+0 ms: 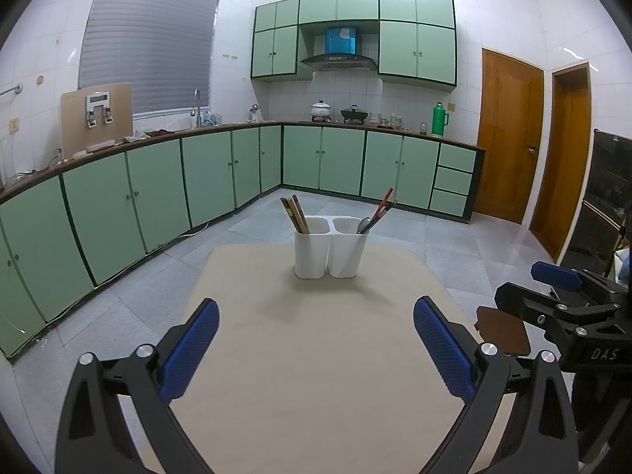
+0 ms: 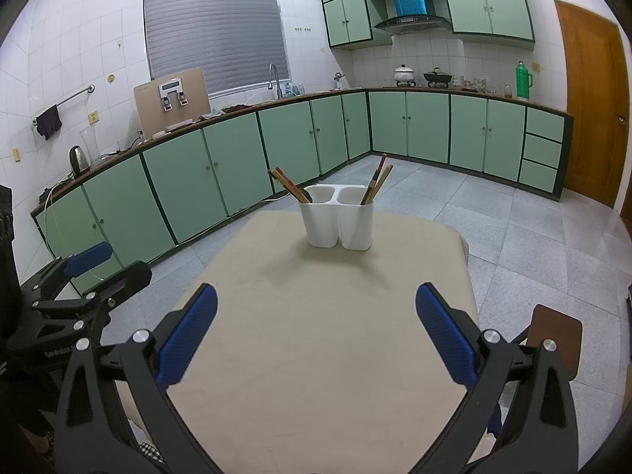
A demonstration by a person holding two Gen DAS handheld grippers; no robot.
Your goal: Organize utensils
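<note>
A white two-compartment utensil holder (image 1: 331, 249) (image 2: 337, 219) stands upright near the far edge of a beige table (image 1: 316, 355) (image 2: 316, 335). Brown chopsticks (image 1: 294, 215) (image 2: 289, 189) lean out of its left cup. The right cup holds red and dark chopsticks (image 1: 383, 207) (image 2: 379, 181) and a metal spoon (image 1: 363, 225). My left gripper (image 1: 316, 312) hovers open over the near part of the table, nothing between its blue pads. My right gripper (image 2: 316, 296) is open and empty too, well short of the holder. Each gripper shows at the edge of the other's view.
A brown stool seat (image 1: 503, 331) (image 2: 557, 335) sits by the table's right side. Green cabinets (image 1: 205, 173) run along the walls under a counter with a sink, pots and a green thermos (image 1: 439, 118). Wooden doors (image 1: 509, 138) stand at right, grey tiled floor all around.
</note>
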